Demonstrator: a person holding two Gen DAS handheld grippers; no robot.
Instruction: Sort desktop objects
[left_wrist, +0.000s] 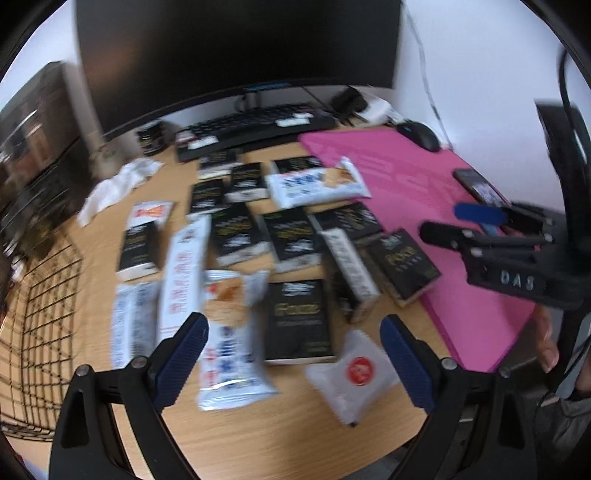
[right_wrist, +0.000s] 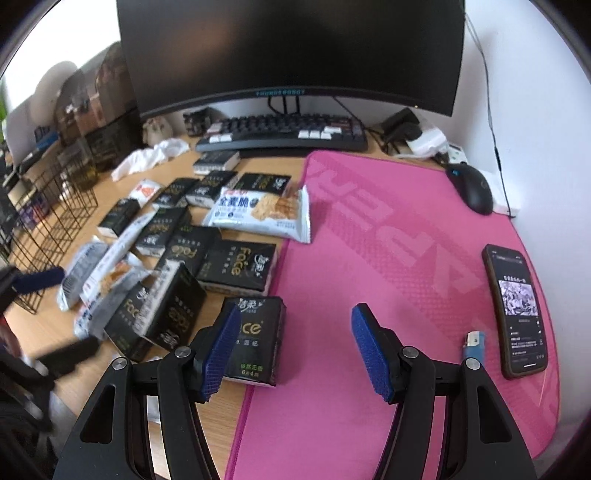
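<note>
Many little packs lie spread on a wooden desk (right_wrist: 177, 435). Most are black tissue packs (right_wrist: 238, 266), and some are white snack bags (right_wrist: 260, 214). They fill the left half of the desk, close together, some touching or leaning on each other. A big pink mat (right_wrist: 388, 277) covers the right half. One black pack (right_wrist: 258, 339) sits near, half on the mat's left edge.

Far back stands a dark screen (right_wrist: 291, 51) with a keyboard (right_wrist: 284, 133) under it. A mouse (right_wrist: 472, 188) sits at the far right of the mat. A phone (right_wrist: 517, 310) lies near the mat's right edge, with a small blue lighter (right_wrist: 474, 343) just beside it. A black wire basket (right_wrist: 48, 229) stands on the left of the desk. A white wall closes the right side.

The middle of the mat is bare, so there is open room there.

The right gripper (right_wrist: 295, 350) hangs over the mat with its fingers apart and nothing between them. The left gripper (left_wrist: 295, 358) hangs over the near packs, fingers wide apart, holding nothing. A white bag (left_wrist: 229, 332) and a small white packet with a red dot (left_wrist: 354, 373) lie under it.
</note>
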